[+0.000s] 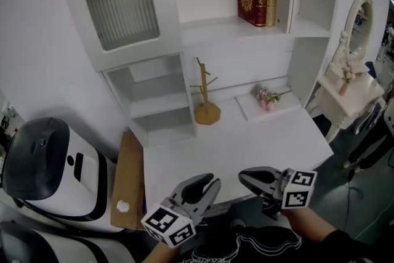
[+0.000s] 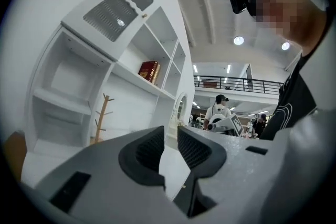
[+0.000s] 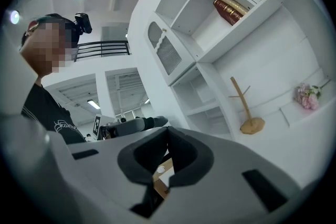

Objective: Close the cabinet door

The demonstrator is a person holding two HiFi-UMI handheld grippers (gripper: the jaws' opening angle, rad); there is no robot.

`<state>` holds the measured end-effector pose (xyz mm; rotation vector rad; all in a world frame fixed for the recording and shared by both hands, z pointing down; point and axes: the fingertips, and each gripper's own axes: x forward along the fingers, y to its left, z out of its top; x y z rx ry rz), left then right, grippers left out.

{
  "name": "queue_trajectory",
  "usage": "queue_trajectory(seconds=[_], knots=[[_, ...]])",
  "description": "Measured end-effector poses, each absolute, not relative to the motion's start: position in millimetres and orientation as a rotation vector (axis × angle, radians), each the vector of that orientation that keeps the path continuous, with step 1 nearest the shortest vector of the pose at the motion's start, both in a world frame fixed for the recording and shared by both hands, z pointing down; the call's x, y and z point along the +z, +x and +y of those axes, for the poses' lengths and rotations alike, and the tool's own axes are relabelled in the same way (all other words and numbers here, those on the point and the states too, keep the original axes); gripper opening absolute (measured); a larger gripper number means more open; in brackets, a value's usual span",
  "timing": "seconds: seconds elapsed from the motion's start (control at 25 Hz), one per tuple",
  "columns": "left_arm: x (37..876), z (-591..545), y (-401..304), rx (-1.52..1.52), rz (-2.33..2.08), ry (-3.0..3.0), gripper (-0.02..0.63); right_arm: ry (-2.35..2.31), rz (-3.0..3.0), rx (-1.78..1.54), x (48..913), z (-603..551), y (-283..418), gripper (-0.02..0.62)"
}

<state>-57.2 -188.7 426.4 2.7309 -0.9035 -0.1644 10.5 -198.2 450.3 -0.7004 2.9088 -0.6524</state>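
Left tongs (image 1: 214, 182) narrow and empty, right tongs (image 1: 242, 175) pinched shut, so I'd push the wooden door (image 1: 127, 169) at lower left near its white knob (image 1: 123, 206), slowly.

White cabinet door (image 1: 120, 0) (ribbed glass pane), upper left, shut.

— What do we see between our left gripper's (image 2: 170, 136) jaws?
— Nothing. They stand slightly apart.
— And past them?
— On our left is the white cabinet (image 2: 68, 76), with its ribbed door (image 2: 113, 8) up top, a red book (image 2: 149, 71) on a shelf and a wooden stand (image 2: 100, 118) below. At right a person (image 2: 299, 92) leans over us.
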Motion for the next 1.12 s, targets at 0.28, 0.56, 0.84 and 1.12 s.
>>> queue_trajectory(seconds=[0.28,0.56,0.84,1.12], knots=[[453,-185,-67,-0.133,-0.913,2.686,0.005,-0.691,2.92,-0.681,460,-194,-2,0.006],[456,-182,-65,-0.125,-0.866,2.668,0.005,-0.703,2.943,-0.677,465,-192,-6,0.006],[469,-179,-59,-0.116,-0.829,2.618,0.005,-0.732,2.966,-0.698,479,-185,-4,0.006],[466,-170,-60,-0.115,-0.819,2.63,0.005,-0.74,2.963,-0.698,481,-176,-8,0.006]])
